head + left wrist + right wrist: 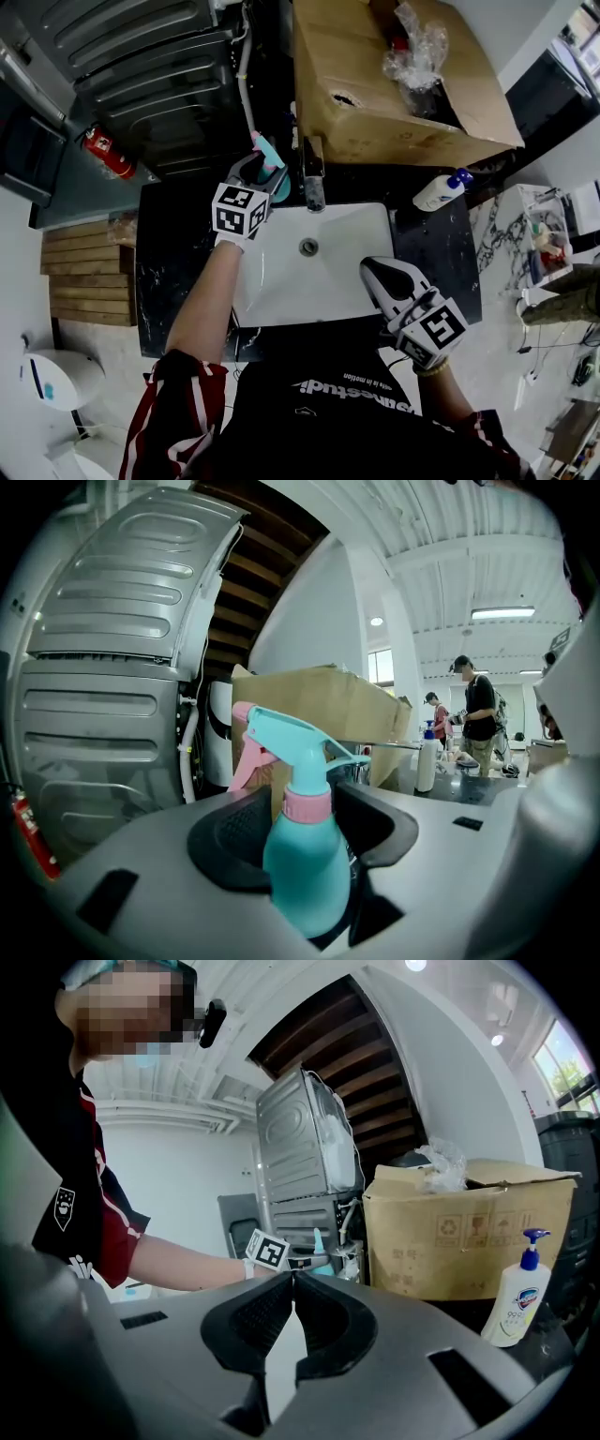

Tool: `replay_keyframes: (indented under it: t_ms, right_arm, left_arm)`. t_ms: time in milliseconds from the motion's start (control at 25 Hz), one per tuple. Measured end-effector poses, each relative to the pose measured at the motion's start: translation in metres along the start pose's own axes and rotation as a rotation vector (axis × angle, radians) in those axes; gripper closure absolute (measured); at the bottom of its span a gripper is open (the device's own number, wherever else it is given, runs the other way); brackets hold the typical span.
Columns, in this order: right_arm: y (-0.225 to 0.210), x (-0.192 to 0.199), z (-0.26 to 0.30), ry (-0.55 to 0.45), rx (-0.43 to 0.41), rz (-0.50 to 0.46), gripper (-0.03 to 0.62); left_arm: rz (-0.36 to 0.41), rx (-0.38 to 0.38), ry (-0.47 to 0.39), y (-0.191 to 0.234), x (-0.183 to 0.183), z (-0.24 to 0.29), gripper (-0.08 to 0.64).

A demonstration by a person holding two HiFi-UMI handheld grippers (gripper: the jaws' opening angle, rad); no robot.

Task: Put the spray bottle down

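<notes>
The spray bottle (306,855) is teal with a pink collar and trigger. It stands upright between the jaws of my left gripper (305,822). The pads sit close on either side of its neck without visibly pressing, so the gripper is open. From the head view the bottle (269,155) is on the black counter behind the sink's back left corner, with the left gripper (265,178) around it. My right gripper (375,272) hovers over the sink's right front edge. Its pads meet at the tips (293,1277), shut and holding nothing.
A white sink (328,281) with a faucet (313,178) lies between the grippers. A large cardboard box (375,84) stands behind it, and a white pump bottle (439,190) to its right. A grey appliance (150,75) and a red fire extinguisher (108,152) are at left.
</notes>
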State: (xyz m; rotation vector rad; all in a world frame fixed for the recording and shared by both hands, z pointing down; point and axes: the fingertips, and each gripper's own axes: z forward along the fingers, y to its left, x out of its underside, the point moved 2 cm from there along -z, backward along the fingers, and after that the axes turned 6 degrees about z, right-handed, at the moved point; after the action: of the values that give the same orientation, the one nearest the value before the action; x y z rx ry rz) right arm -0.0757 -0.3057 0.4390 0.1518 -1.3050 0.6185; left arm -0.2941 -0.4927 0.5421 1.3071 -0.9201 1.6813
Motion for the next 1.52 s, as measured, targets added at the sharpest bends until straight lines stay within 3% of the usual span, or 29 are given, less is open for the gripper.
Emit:
replay_keyframes:
  t_ms: [240,480,600,680,840,1040,1240,1520]
  right_arm:
    - [0.004,-0.003,-0.006,-0.008,-0.005,-0.006,0.551]
    - [0.012,-0.007,-0.017,-0.021,-0.016,-0.023,0.551]
    - [0.014,-0.01,-0.024,-0.038,-0.027,-0.025,0.551]
    - [0.012,-0.012,-0.03,-0.066,-0.036,-0.019,0.551]
    - [0.011,-0.017,-0.046,-0.085,-0.048,-0.034,0.551]
    - [0.013,-0.028,-0.073,-0.104,-0.072,-0.043,0.551]
    - [0.025,-0.033,-0.112,-0.126,-0.126,-0.114,0.551]
    - [0.038,-0.01,-0.159,-0.154,-0.162,-0.121,0.551]
  left_arm:
    - [0.027,-0.046,0.027,0.005,-0.001,-0.01,0.305]
    - [0.079,-0.067,0.05,-0.003,0.002,-0.048,0.302]
    - [0.124,-0.083,0.017,-0.015,-0.015,-0.082,0.309]
    - [0.143,-0.097,-0.033,-0.029,-0.036,-0.107,0.357]
    - [0.155,-0.072,-0.113,-0.077,-0.079,-0.152,0.434]
    - [0.138,-0.016,-0.152,-0.154,-0.124,-0.196,0.54]
    - [0.064,-0.009,-0.19,-0.224,-0.136,-0.223,0.546]
    - [0.07,0.002,-0.178,-0.301,-0.131,-0.239,0.545]
